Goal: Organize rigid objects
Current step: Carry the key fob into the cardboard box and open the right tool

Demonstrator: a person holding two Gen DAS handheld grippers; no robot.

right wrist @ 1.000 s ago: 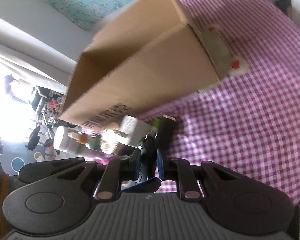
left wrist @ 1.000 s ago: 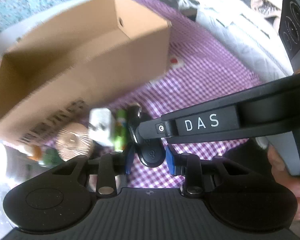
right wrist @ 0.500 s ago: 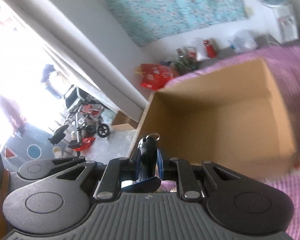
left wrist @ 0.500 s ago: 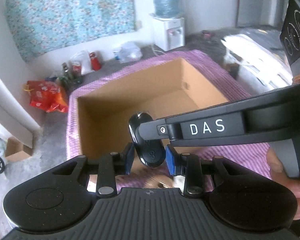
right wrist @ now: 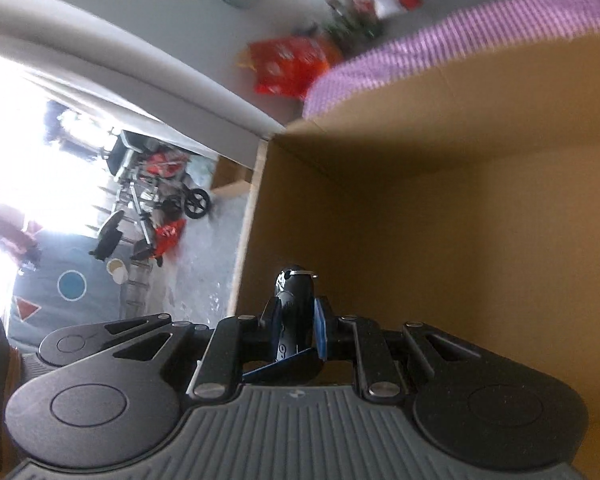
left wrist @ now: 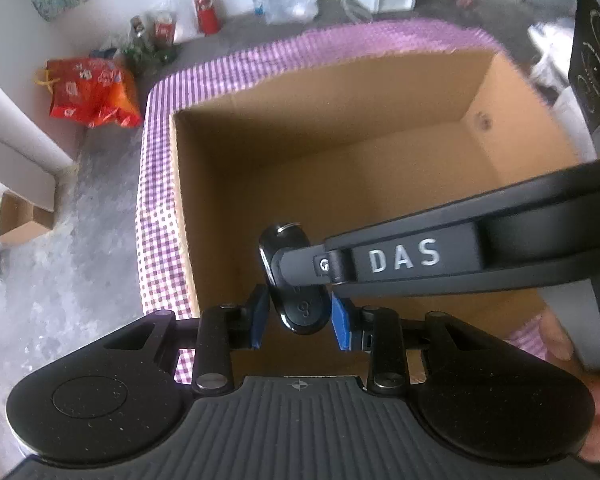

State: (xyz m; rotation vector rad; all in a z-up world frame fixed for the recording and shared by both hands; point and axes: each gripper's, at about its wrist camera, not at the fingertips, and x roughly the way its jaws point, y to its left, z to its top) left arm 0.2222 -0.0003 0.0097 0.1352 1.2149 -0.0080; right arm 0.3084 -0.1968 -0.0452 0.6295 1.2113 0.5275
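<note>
Both grippers are hanging over the open cardboard box, which is sitting on the purple checked cloth.

The right gripper is clenching a small black key fob with a metal ring at its far end. In the left wrist view the same key fob is sitting between the blue pads of the left gripper; both seem to be pressing its sides, so it is gripped from two directions at once.

The box interior that shows is bare, nothing stowed yet.

Judgement: task is early. The fob is above the box, not yet let go. Other objects outside the box are not showing here.
</note>
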